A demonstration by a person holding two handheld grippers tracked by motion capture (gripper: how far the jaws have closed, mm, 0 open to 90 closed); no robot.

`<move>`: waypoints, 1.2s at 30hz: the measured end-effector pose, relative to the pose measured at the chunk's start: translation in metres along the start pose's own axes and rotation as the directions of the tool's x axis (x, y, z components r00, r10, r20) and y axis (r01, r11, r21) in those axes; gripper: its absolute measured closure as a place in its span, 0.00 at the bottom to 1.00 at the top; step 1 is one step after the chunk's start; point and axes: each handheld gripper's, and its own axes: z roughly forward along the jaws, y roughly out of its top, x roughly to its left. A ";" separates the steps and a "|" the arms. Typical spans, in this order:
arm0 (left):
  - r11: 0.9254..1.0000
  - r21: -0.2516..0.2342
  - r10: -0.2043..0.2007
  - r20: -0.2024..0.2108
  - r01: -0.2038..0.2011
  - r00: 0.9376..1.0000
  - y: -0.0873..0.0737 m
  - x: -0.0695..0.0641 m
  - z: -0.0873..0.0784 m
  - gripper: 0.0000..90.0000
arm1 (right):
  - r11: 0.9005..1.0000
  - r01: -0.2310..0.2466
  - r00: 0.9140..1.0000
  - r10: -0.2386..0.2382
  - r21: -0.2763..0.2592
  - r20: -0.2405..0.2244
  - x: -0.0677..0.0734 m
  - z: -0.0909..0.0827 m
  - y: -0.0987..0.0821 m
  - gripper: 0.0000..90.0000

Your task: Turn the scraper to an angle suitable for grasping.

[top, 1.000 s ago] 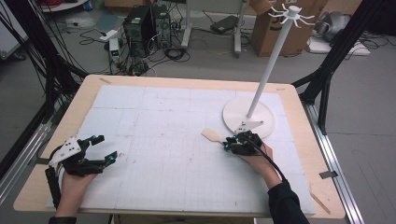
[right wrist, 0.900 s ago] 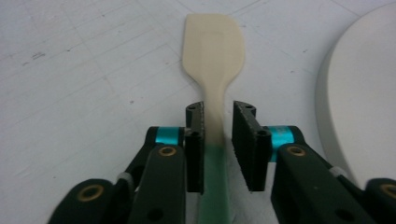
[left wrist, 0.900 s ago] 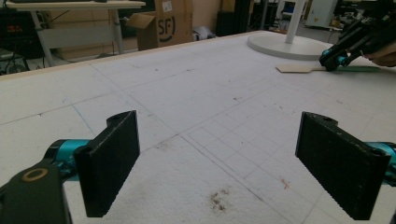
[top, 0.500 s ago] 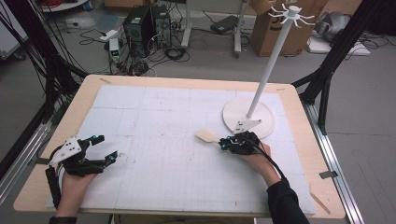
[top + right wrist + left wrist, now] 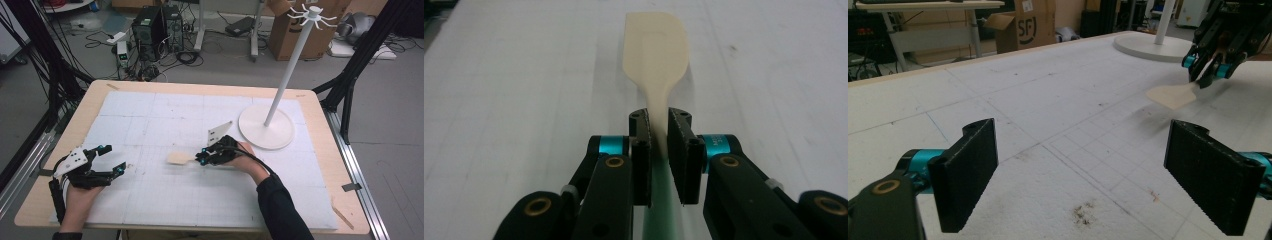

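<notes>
Right gripper clenched on spatula neck, frame centre; keep blade level over counter. Left gripper released, lower left.

The left hand is coming in from the near left edge and is holding the left gripper low over the table. Its two black jaws are standing wide apart with nothing between them. The right arm, in a dark sleeve, is reaching in from the near right side toward the middle. The right hand is holding the right gripper pointing to the left. Its jaws are pressing close together on the thin neck of a spatula.
</notes>
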 end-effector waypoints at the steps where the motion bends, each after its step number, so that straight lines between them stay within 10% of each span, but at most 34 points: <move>1: 1.000 -0.001 0.001 -0.001 -0.001 1.000 0.000 0.000 0.000 0.16 | 1.000 0.010 1.000 -0.010 0.001 -0.013 0.001 0.007 0.004 0.90; 11: 1.000 0.006 0.009 -0.009 -0.009 1.000 0.000 -0.001 0.001 0.16 | 0.993 0.099 0.990 -0.092 0.062 -0.104 0.010 0.048 0.021 0.89; 18: 1.000 0.006 0.011 -0.006 -0.011 1.000 0.000 -0.001 0.000 0.16 | 0.999 0.048 0.998 -0.049 0.018 0.043 0.010 0.022 0.020 0.56; 23: 1.000 0.006 0.012 -0.004 -0.012 1.000 0.000 -0.001 0.000 0.16 | 0.990 -0.068 0.982 0.088 -0.121 0.169 0.018 -0.031 -0.002 0.40; 24: 1.000 0.005 0.010 -0.005 -0.010 1.000 0.000 -0.001 0.000 0.16 | 0.974 -0.110 0.959 0.156 -0.198 0.237 0.024 -0.058 -0.022 0.38; 25: 1.000 0.005 0.009 -0.004 -0.009 1.000 0.000 -0.001 0.000 0.16 | 0.974 -0.110 0.959 0.156 -0.198 0.237 0.024 -0.058 -0.022 0.38; 27: 1.000 0.005 0.008 -0.004 -0.008 1.000 0.000 -0.001 0.000 0.16 | 0.954 -0.154 0.933 0.226 -0.258 0.280 0.032 -0.081 -0.043 0.35; 28: 1.000 0.005 0.009 -0.005 -0.009 1.000 0.000 -0.001 0.000 0.16 | 0.935 -0.169 0.903 0.274 -0.312 0.330 0.041 -0.100 -0.064 0.34; 29: 1.000 0.005 0.008 -0.005 -0.008 1.000 0.000 -0.001 0.000 0.16 | 0.935 -0.169 0.903 0.274 -0.312 0.330 0.041 -0.100 -0.064 0.34; 36: 1.000 0.004 0.007 -0.007 -0.007 1.000 0.000 -0.001 0.000 0.16 | 0.892 -0.209 0.783 0.399 -0.401 0.478 0.075 -0.136 -0.124 0.24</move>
